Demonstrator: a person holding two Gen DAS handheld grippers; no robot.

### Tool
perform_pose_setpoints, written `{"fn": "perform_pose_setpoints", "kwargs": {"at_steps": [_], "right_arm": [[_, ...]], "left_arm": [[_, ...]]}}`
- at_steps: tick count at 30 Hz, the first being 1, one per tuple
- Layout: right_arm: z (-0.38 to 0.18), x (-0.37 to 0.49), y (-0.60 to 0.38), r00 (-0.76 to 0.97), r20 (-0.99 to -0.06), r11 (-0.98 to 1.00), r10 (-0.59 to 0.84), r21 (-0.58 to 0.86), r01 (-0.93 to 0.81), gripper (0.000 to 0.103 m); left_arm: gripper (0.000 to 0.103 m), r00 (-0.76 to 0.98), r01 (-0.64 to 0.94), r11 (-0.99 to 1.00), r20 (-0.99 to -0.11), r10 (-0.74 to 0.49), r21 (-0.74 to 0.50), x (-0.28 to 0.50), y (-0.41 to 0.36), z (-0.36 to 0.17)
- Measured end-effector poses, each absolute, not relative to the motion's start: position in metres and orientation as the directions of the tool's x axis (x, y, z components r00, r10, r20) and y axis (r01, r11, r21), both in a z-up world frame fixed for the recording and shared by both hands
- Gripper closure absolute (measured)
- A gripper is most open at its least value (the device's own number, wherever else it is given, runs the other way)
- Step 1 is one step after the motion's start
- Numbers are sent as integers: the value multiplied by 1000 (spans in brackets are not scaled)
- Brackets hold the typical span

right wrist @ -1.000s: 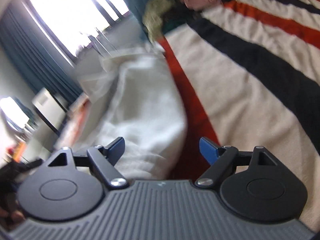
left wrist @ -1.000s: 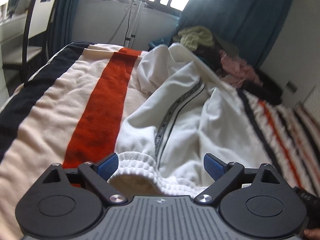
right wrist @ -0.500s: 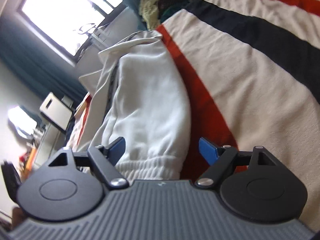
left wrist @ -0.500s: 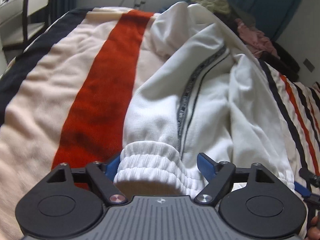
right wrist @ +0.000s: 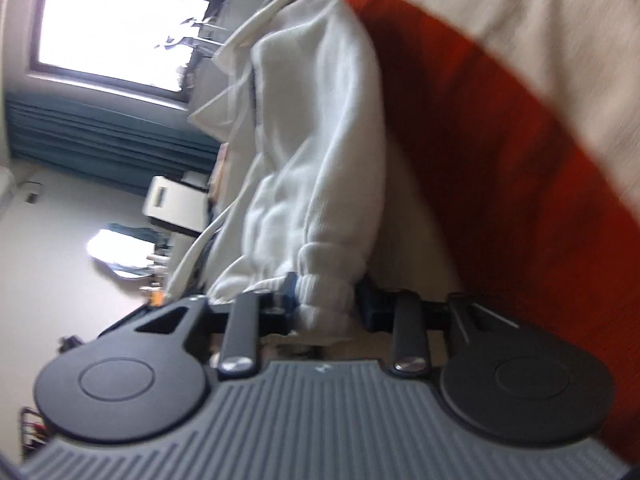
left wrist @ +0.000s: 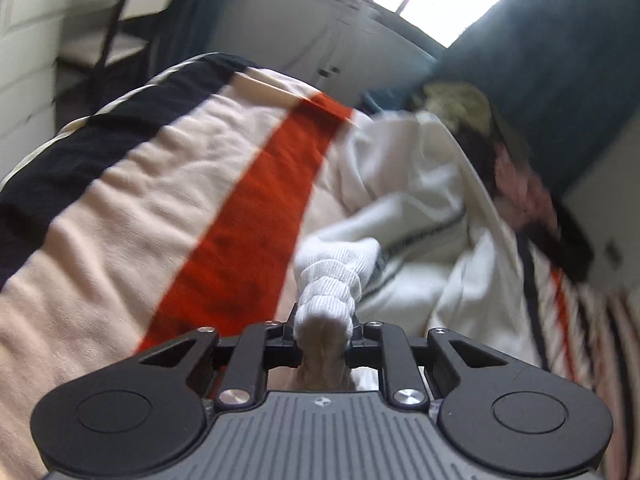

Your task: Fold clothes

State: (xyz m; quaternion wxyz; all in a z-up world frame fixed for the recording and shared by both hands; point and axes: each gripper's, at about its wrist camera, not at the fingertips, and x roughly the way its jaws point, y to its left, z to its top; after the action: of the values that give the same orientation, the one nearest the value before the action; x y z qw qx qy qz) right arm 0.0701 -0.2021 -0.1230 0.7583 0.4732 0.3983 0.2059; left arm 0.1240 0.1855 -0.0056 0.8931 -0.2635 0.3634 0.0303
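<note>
White track pants (left wrist: pixel 416 216) with a dark side stripe lie crumpled on a striped blanket (left wrist: pixel 168 200) on a bed. My left gripper (left wrist: pixel 325 325) is shut on one ribbed ankle cuff (left wrist: pixel 330 292) and holds it lifted off the blanket. In the right wrist view the other leg (right wrist: pixel 316 140) stretches away from me. My right gripper (right wrist: pixel 326 300) is shut on that leg's ribbed cuff (right wrist: pixel 324 280). Both views are tilted and blurred.
The blanket has cream, red (left wrist: pixel 248 224) and black (left wrist: pixel 100 148) stripes. A pile of other clothes (left wrist: pixel 516 184) lies at the far right of the bed. Teal curtains (left wrist: pixel 560 60), a window (right wrist: pixel 120 20) and a chair stand beyond the bed.
Both grippers were open around the cuffs. They have now closed on them and lifted, and both views have swung and tilted.
</note>
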Motion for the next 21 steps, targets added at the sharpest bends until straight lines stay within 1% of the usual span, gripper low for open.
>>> {"fn": "perform_pose_setpoints", "kwargs": {"at_steps": [1, 3, 8, 13, 16, 18, 21], "right_arm": [[-120, 68, -196, 597, -398, 457, 696, 888, 60, 77], [-109, 63, -173, 615, -361, 431, 701, 901, 37, 78], [-111, 88, -77, 540, -326, 398, 776, 917, -18, 78], [-114, 114, 19, 454, -292, 360, 842, 930, -69, 79], [-116, 130, 77, 400, -270, 334, 876, 937, -98, 79], [-117, 140, 116, 362, -256, 316, 896, 942, -116, 79], [-118, 156, 174, 303, -234, 287, 924, 947, -142, 77]], "left_arm": [[85, 739, -265, 846, -661, -130, -463, 128, 196, 0], [85, 745, -291, 844, -660, -96, -451, 142, 221, 15], [86, 754, -370, 834, -657, 13, -408, 175, 293, 56], [86, 727, -449, 845, -669, 157, -289, 215, 374, 88], [86, 678, -513, 838, -687, 261, -187, 244, 421, 89], [86, 644, -552, 820, -702, 304, -151, 265, 449, 81], [86, 591, -593, 793, -744, 311, -139, 296, 478, 52]]}}
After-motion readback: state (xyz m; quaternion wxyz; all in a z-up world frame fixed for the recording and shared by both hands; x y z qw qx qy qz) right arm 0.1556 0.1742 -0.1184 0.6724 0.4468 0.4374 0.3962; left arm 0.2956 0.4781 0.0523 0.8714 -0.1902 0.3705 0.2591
